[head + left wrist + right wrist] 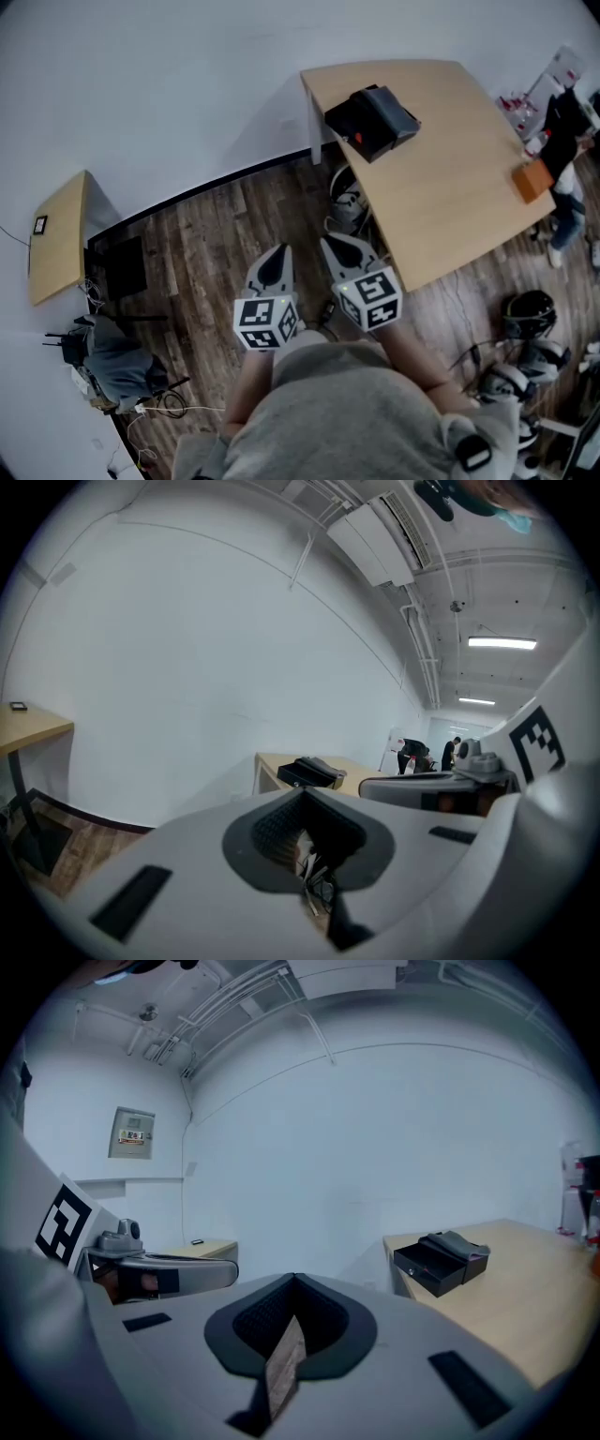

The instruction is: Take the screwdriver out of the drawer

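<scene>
- The wooden table (459, 197) stands ahead of the person, not yet within reach.
- The black drawer box (375, 120) sits on the table's corner with its drawer open; the screwdriver is presumably inside, but cannot be made out.
- The left gripper (277, 255) and the right gripper (337, 246) are side by side, jaws together and empty, with nothing near enough to grasp.

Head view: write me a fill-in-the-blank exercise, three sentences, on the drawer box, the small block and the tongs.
1. The black drawer box stands on the wooden ___.
2. The small block at that surface's edge is ___ in colour.
3. The left tongs and the right tongs are both ___, with nothing held between them.

Missing words: table; orange; shut.
</scene>
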`<act>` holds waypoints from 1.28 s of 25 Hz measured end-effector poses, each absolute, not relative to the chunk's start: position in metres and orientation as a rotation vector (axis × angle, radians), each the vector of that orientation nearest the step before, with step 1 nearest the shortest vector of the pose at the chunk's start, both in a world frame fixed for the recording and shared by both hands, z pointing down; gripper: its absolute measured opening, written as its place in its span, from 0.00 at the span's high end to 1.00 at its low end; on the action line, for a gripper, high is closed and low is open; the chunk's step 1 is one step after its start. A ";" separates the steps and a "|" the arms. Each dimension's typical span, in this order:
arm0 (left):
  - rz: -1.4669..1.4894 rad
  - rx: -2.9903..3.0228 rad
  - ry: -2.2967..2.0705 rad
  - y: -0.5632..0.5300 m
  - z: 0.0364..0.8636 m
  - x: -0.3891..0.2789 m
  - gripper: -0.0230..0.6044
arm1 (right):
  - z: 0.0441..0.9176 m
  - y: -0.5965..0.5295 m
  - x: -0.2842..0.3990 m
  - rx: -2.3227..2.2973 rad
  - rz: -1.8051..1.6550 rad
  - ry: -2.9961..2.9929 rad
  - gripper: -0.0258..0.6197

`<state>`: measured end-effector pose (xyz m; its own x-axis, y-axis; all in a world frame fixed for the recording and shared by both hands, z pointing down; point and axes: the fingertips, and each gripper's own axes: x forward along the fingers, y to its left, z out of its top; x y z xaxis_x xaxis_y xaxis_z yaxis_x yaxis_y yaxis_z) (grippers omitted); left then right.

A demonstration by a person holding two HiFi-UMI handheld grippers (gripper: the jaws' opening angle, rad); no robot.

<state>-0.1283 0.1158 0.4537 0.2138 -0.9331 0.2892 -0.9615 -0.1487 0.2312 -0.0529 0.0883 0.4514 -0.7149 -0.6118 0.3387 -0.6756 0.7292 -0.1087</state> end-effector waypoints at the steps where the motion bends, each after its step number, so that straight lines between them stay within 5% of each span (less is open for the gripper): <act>1: 0.109 2.141 -1.756 0.109 0.453 -0.136 0.96 | 0.451 0.082 -0.060 1.023 0.324 -2.650 0.96; 15: 0.116 2.214 -1.640 0.051 0.460 -0.204 0.96 | 0.451 0.024 -0.118 1.189 0.312 -2.595 0.96; 32: 0.150 2.293 -1.540 -0.071 0.469 -0.185 0.96 | 0.454 -0.094 -0.094 1.280 0.333 -2.560 0.96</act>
